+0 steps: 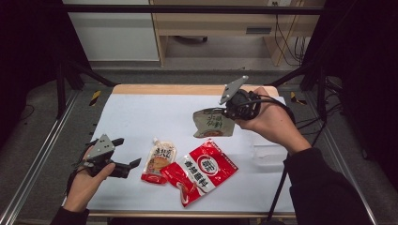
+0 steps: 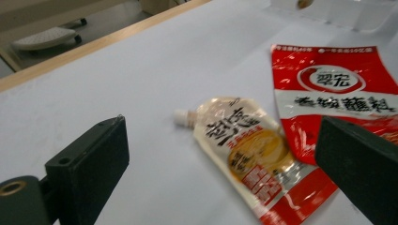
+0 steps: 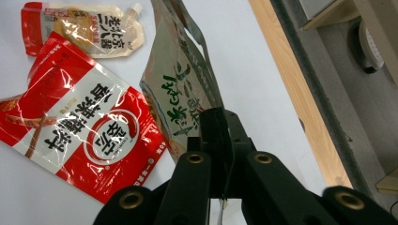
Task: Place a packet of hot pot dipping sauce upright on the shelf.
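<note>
Red pouch (image 1: 202, 171) "翠宏", spouted pouch (image 1: 158, 161), right gripper (image 1: 230, 112) clamping green-lettered pouch (image 1: 212, 123)

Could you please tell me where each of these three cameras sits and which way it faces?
High view: above the person's side, looking forward and down on the white table; both forearms show, with left gripper and right gripper.
Left gripper view: rides that gripper, looking between open jaws at the cream spouted sauce pouch.
Right gripper view: looks along shut jaws clamping the silver-green foil packet.
All views share the red-and-white foil packet.
</note>
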The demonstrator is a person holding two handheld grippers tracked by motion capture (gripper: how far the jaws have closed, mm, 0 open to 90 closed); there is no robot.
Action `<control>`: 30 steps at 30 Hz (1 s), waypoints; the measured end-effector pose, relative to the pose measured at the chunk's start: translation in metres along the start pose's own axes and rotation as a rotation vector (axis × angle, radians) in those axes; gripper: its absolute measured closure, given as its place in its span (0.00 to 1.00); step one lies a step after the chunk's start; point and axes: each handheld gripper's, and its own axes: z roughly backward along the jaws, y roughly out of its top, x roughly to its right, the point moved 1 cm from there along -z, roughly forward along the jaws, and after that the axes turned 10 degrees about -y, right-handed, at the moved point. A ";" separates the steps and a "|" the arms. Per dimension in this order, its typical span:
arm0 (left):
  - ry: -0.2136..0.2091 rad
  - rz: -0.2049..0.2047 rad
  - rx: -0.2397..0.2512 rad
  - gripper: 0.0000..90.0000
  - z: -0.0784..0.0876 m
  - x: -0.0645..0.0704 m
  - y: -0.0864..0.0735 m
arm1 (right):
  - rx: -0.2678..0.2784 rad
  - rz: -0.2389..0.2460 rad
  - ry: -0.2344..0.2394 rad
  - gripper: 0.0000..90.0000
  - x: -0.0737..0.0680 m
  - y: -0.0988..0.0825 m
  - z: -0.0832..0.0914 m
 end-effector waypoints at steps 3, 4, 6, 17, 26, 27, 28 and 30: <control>0.016 0.031 0.010 0.04 0.003 -0.009 -0.010 | -0.005 -0.003 -0.001 1.00 0.007 -0.003 0.003; 0.023 0.039 0.016 0.04 0.004 -0.011 -0.013 | -0.004 -0.014 -0.002 1.00 0.008 -0.005 0.003; 0.030 0.044 0.011 0.04 0.006 -0.015 -0.018 | -0.005 -0.025 -0.004 1.00 0.011 -0.008 0.004; 0.105 0.098 0.030 0.05 0.015 -0.023 -0.042 | -0.015 -0.072 -0.063 1.00 0.027 -0.047 0.028; 0.119 0.112 0.039 0.05 0.016 -0.026 -0.045 | -0.021 -0.131 -0.114 1.00 0.039 -0.082 0.053; 0.120 0.111 0.038 0.05 0.016 -0.026 -0.045 | -0.021 -0.142 -0.124 1.00 0.040 -0.086 0.056; 0.123 0.111 0.036 0.04 0.016 -0.026 -0.046 | -0.021 -0.146 -0.124 1.00 0.041 -0.089 0.057; 0.125 0.114 0.034 0.04 0.016 -0.027 -0.046 | -0.029 -0.157 -0.138 1.00 0.042 -0.097 0.061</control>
